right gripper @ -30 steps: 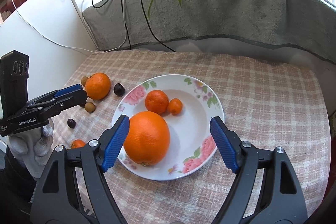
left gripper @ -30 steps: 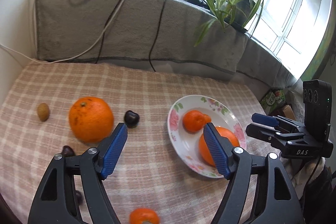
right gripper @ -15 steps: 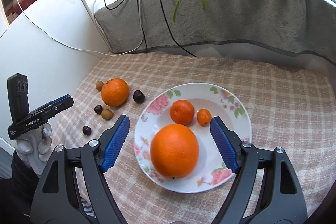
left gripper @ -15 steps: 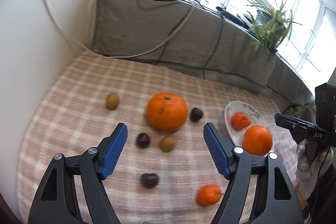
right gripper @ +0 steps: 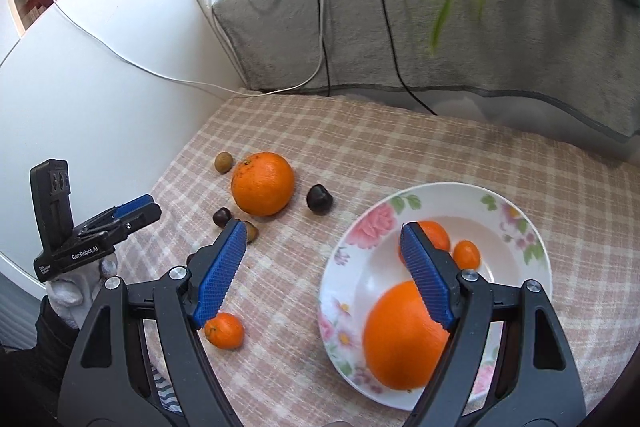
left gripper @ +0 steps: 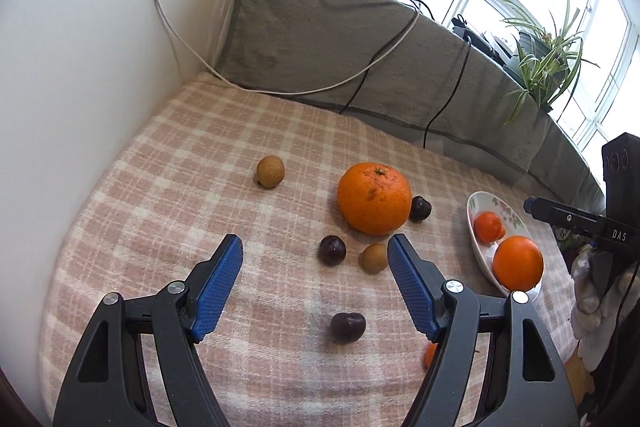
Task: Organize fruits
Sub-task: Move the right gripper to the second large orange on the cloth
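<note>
1. The left gripper (left gripper: 314, 253) stands wide open with nothing between its blue pads; it points down at a slant over the checked cloth (left gripper: 200, 155), where the loose fruit lies.
2. The large orange (left gripper: 374, 197) sits on the cloth just beyond the tips and a little to the right of the middle line; it is round, so no long axis matters; I judge that the opening is about wide enough for it, but not by much.
3. Nearer to the tips lie a dark plum (left gripper: 332, 250) and a small brown fruit (left gripper: 375, 257), the brown one just beside the right-hand pad; another dark plum (left gripper: 348, 327) is under the jaws, and a small tangerine (right gripper: 224, 330) is close to the near edge.
4. The plate (right gripper: 532, 227) stands to the right, well apart from the loose fruit; it holds already one big orange and two small ones.
5. The right gripper (right gripper: 324, 247) is also wide open and empty, tilted down; its right-hand pad hangs over the plate and its left-hand one over the cloth.
6. In my judgement the left hand is the nearer one to the large orange; it must go forward and slightly right, and the small fruits could be pushed away.
</note>
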`<move>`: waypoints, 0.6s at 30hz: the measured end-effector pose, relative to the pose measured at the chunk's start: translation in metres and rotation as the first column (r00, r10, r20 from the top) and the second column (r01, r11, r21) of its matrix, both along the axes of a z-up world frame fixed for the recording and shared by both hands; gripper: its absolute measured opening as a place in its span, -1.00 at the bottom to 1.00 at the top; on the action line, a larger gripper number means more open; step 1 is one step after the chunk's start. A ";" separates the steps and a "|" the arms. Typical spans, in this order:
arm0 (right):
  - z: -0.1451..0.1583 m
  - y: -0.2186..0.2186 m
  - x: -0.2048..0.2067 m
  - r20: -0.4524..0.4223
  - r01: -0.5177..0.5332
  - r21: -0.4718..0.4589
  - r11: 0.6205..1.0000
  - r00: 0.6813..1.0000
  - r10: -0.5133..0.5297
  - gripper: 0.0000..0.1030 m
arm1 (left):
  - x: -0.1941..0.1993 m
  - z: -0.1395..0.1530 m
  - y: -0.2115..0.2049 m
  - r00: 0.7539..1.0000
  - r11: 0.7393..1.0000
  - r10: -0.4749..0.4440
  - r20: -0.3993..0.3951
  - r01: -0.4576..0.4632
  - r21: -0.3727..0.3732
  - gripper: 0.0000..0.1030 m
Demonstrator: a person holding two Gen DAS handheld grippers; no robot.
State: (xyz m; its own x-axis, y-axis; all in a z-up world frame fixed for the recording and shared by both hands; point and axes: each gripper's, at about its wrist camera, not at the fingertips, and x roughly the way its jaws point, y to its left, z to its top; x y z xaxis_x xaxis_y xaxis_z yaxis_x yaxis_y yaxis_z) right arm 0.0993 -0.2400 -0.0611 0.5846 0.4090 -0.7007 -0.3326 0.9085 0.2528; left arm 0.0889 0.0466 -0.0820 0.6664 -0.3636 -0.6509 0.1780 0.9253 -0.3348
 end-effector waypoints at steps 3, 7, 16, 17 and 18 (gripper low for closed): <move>-0.002 0.012 0.006 -0.010 -0.021 -0.003 1.000 1.000 0.021 0.59 | 0.002 -0.006 0.000 1.000 1.000 -0.005 -0.012 0.005 0.000 0.42; -0.007 0.026 0.016 -0.029 -0.043 -0.003 0.999 0.999 0.043 0.59 | 0.006 -0.011 0.002 1.000 1.000 -0.013 -0.024 0.012 -0.015 0.41; -0.016 0.054 0.046 -0.085 -0.090 0.012 0.996 0.992 0.091 0.59 | 0.019 -0.018 -0.007 0.997 0.997 -0.073 -0.033 0.072 -0.035 0.31; -0.017 0.058 0.051 -0.092 -0.096 0.010 0.995 0.991 0.097 0.59 | 0.022 -0.019 -0.009 0.996 0.996 -0.081 -0.037 0.080 -0.038 0.30; -0.018 0.060 0.054 -0.097 -0.101 0.009 0.995 0.990 0.101 0.59 | 0.024 -0.020 -0.011 0.995 0.995 -0.089 -0.041 0.088 -0.042 0.28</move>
State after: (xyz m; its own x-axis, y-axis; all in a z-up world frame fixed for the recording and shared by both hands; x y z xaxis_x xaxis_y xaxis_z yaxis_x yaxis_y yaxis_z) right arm 0.1534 -0.1796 -0.0794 0.4694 0.4657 -0.7501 -0.3963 0.8703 0.2923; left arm 0.1127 0.0361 -0.1019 0.6020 -0.4462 -0.6622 0.2432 0.8924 -0.3802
